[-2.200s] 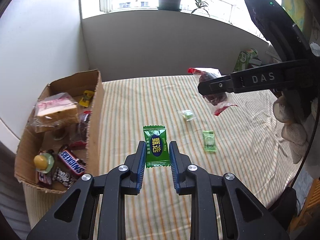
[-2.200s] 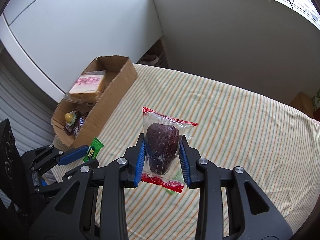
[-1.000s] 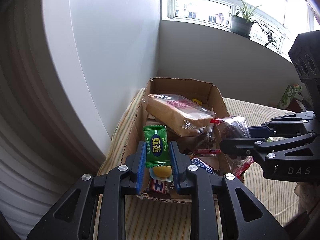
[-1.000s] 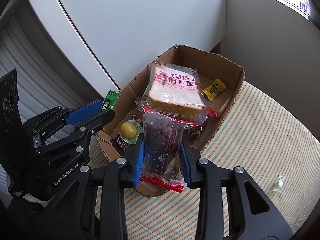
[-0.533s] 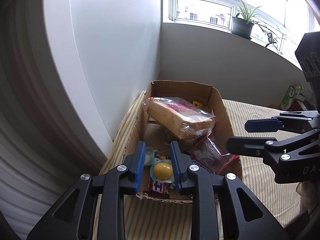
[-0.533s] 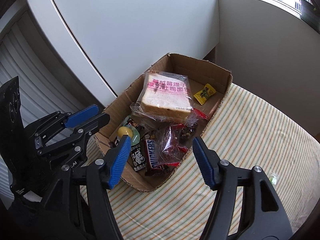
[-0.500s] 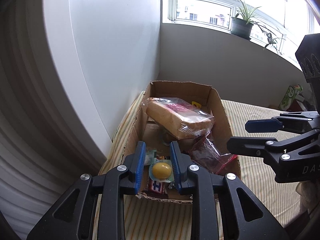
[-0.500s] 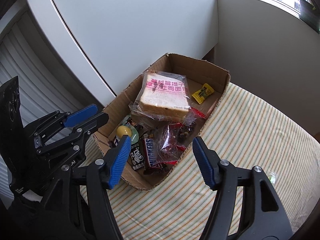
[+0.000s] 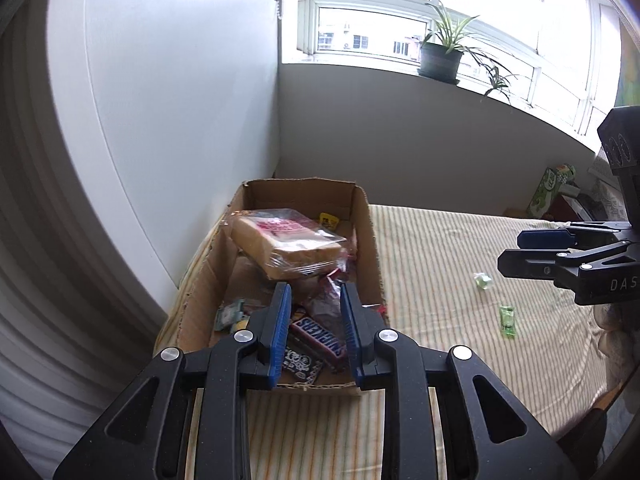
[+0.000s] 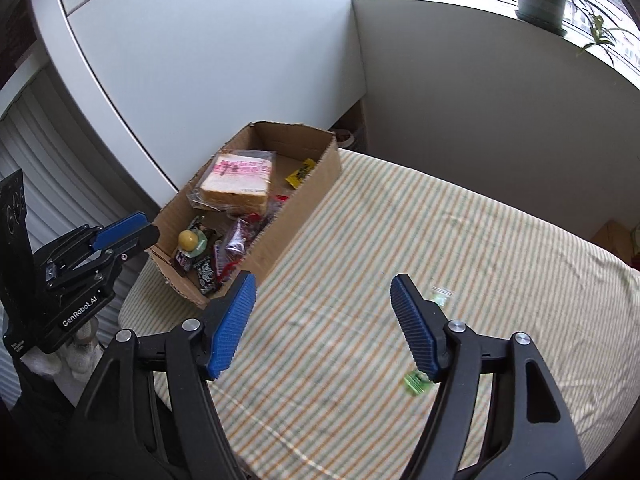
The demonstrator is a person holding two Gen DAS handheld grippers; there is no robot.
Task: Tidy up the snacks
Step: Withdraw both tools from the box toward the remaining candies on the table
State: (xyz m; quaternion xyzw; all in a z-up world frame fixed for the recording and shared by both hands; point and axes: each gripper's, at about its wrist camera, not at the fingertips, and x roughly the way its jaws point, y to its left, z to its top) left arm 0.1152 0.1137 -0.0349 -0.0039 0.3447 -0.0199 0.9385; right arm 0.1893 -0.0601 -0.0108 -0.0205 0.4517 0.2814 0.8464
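Right wrist view: your right gripper (image 10: 322,326) has just been opening; its jaws stand wide and empty over the striped cloth (image 10: 460,248), right of the cardboard box (image 10: 296,220) holding the snacks. Your left gripper (image 9: 314,330) is shut, holding nothing. 2 candies (image 10: 416,383) lie partly hidden behind your right finger.

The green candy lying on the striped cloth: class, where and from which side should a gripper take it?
Grip the green candy across its narrow middle, coming from above: it lies flat on the striped cloth, clear of the other sweet.
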